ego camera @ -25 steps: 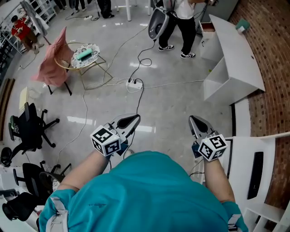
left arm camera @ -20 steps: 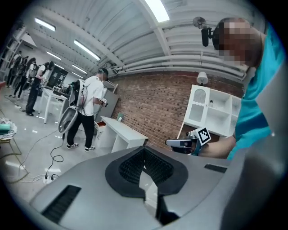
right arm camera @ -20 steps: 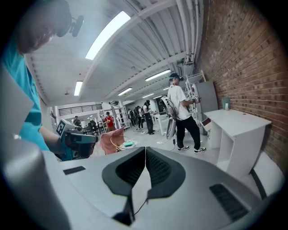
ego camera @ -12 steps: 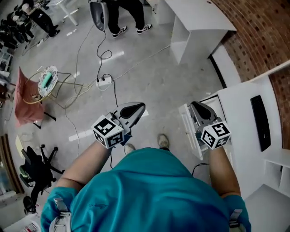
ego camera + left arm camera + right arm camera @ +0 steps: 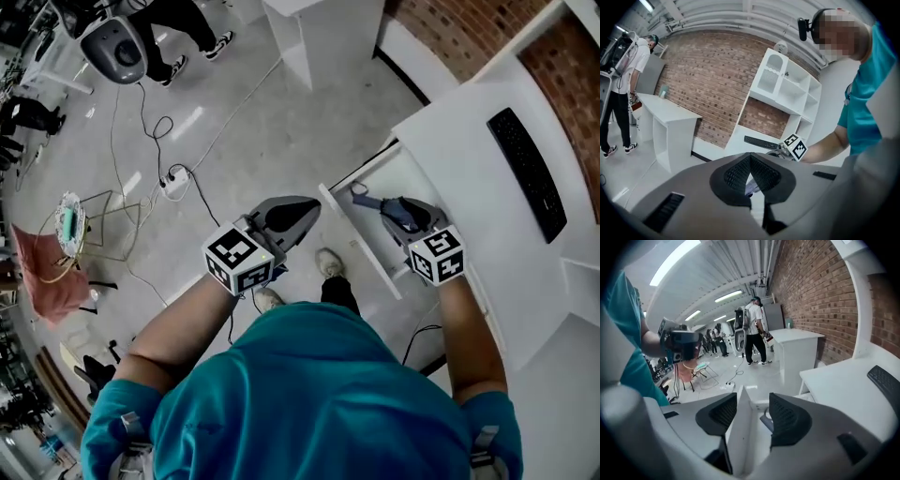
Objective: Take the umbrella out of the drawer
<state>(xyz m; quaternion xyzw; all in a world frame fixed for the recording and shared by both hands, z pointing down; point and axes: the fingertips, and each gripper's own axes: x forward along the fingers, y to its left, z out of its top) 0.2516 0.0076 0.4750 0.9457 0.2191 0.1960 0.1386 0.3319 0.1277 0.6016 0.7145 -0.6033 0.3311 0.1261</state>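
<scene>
The white drawer point(image 5: 360, 239) stands pulled out of the white desk point(image 5: 469, 122). Inside it lies a grey-blue folded umbrella point(image 5: 367, 200) with a loop at its end; the right gripper view shows a bit of the umbrella point(image 5: 765, 420) past the drawer's front panel point(image 5: 738, 437). My right gripper point(image 5: 389, 208) hangs over the drawer, its jaws just opened; in its own view the right gripper point(image 5: 752, 416) straddles the front panel's edge without the pads pressing on anything. My left gripper point(image 5: 305, 208) is shut and empty, over the floor just left of the drawer; the left gripper point(image 5: 750, 161) points toward the desk.
A black keyboard point(image 5: 528, 169) lies on the desk. A second white desk point(image 5: 319, 28) stands farther off. A power strip with cables point(image 5: 173, 183) lies on the floor, and people point(image 5: 187, 28) stand beyond it. A white shelf unit point(image 5: 787, 89) rises behind the desk.
The view has swung from the open floor to the desk. Both grippers travelled with it to the drawer, the right one dropping over it. The right jaws went from shut to open.
</scene>
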